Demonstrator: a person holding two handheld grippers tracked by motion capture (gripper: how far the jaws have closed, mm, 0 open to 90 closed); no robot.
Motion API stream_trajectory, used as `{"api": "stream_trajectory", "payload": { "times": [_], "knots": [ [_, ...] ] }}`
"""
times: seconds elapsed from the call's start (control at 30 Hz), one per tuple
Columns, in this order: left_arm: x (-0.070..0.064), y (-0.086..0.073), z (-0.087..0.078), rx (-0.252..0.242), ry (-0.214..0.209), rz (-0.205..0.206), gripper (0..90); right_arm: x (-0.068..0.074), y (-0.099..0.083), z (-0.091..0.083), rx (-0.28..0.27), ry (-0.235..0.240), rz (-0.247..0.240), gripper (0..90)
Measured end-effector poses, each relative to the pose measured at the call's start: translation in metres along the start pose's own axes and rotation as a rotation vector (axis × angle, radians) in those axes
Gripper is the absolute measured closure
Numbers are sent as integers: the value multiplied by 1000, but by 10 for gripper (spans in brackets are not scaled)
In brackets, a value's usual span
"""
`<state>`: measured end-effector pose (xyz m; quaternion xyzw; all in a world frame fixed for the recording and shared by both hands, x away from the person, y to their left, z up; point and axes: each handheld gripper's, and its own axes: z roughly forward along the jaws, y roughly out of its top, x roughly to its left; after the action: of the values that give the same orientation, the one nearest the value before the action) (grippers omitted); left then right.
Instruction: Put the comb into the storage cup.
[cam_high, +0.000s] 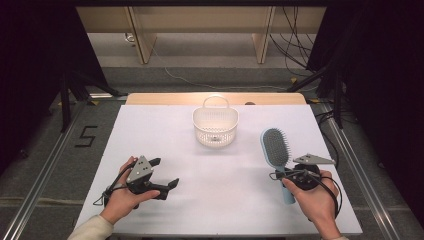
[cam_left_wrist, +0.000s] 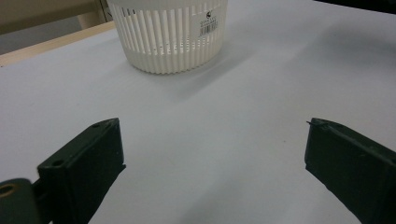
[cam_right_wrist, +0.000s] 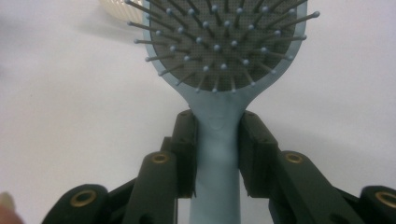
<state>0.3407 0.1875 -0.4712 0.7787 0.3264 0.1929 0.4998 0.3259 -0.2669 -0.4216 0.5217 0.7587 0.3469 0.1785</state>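
A light blue hairbrush (cam_high: 276, 150) with a grey bristle pad lies at the right of the white table, bristles up. My right gripper (cam_high: 283, 173) is shut on its handle just below the head; the right gripper view has both jaws pressed against the hairbrush (cam_right_wrist: 219, 140) neck, right gripper (cam_right_wrist: 218, 122). A white slotted basket (cam_high: 215, 125) with a handle stands at the middle back. My left gripper (cam_high: 166, 173) rests at the front left, open and holding nothing; in the left gripper view its jaws stand wide apart, left gripper (cam_left_wrist: 212, 126), with the basket (cam_left_wrist: 168, 37) ahead of them.
The white table top (cam_high: 225, 190) ends in a wooden strip (cam_high: 165, 98) at the back. Dark stands and cables flank both sides on the floor. A small dark item lies in the bottom of the basket.
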Motion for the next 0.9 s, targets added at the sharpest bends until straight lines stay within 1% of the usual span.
{"api": "stream_trajectory", "payload": {
  "times": [0.2, 0.43, 0.77, 0.9],
  "knots": [
    [0, 0, 0, 1, -1, 0, 41, -1, 1, 1, -18, 2, 13, 707],
    [0, 0, 1, -1, -1, -1, 41, 0, 3, 1, -14, 9, 25, 707],
    [0, 0, 1, 1, -2, -1, 41, 0, 5, 2, -46, 11, 33, 707],
    [0, 0, 1, 0, -1, 2, 41, 0, 7, 3, -59, 14, 29, 707]
  ]
}}
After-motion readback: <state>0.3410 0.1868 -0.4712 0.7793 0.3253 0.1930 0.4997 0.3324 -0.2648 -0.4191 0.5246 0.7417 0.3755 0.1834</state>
